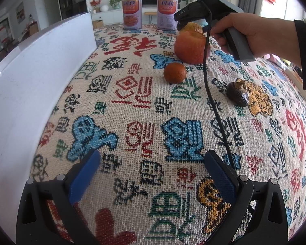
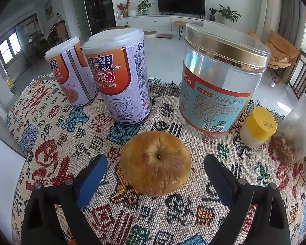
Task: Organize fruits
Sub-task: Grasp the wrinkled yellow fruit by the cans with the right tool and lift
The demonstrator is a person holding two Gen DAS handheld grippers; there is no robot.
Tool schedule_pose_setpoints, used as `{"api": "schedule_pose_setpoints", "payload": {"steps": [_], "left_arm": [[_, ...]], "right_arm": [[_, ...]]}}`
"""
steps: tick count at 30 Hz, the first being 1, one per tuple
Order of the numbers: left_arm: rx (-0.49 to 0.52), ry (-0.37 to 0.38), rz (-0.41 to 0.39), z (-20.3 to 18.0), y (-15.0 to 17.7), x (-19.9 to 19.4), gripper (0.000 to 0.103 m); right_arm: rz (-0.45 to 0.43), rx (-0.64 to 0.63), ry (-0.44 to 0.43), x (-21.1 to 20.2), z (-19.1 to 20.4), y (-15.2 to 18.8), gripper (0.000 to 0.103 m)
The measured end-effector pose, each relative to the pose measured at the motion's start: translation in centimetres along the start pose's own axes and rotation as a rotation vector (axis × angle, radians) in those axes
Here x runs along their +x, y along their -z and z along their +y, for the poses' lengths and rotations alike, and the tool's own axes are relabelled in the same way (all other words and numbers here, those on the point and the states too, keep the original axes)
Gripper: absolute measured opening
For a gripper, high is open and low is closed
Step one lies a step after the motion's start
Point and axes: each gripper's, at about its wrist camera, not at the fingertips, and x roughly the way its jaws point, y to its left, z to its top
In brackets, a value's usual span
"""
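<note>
In the left wrist view a large red-orange apple (image 1: 190, 47), a small orange tangerine (image 1: 174, 72) and a dark wrinkled fruit (image 1: 237, 94) lie on the patterned cloth. A wrinkled yellow-brown fruit (image 1: 190, 28) lies behind the apple, under my right gripper (image 1: 180, 23). In the right wrist view that yellow-brown fruit (image 2: 155, 163) sits between the open jaws of my right gripper (image 2: 156, 170), untouched. My left gripper (image 1: 152, 168) is open and empty, low over the cloth, well short of the fruits.
A white tray or box wall (image 1: 30, 77) runs along the left. Two porridge cans (image 2: 120, 77) (image 2: 71, 71), a clear jar with gold rim (image 2: 220, 79), a small yellow-capped bottle (image 2: 257, 126) and a plastic bag (image 2: 295, 130) stand beyond the fruit. A black cable (image 1: 210, 89) crosses the cloth.
</note>
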Motion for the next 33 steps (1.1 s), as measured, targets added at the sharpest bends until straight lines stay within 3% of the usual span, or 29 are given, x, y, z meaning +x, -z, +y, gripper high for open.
{"api": "schedule_pose_setpoints", "payload": {"steps": [6, 12, 17, 20, 26, 31, 33], "left_arm": [[-0.001, -0.002, 0.000, 0.0, 0.0, 0.0, 0.102], [-0.001, -0.002, 0.000, 0.0, 0.0, 0.1, 0.102], [0.000, -0.004, 0.001, 0.0, 0.0, 0.1, 0.102], [0.000, -0.008, 0.001, -0.1, 0.0, 0.1, 0.103], [0.001, -0.009, 0.001, -0.1, 0.0, 0.1, 0.103], [0.001, -0.011, 0.002, -0.1, 0.0, 0.2, 0.103], [0.002, -0.012, 0.002, -0.1, 0.0, 0.2, 0.103]], "right_arm": [[0.046, 0.028, 0.001, -0.9, -1.2, 0.9, 0.070], [0.084, 0.066, -0.034, -7.0, -5.2, 5.2, 0.070], [0.130, 0.005, -0.030, -13.1, -8.5, 12.4, 0.070], [0.128, -0.065, -0.032, -17.0, -9.0, 18.3, 0.070], [0.078, -0.060, -0.090, -22.5, -8.3, 29.3, 0.070], [-0.038, -0.017, -0.059, -24.3, -8.0, 33.3, 0.071], [-0.064, 0.009, -0.056, -24.7, -8.0, 33.5, 0.083]]}}
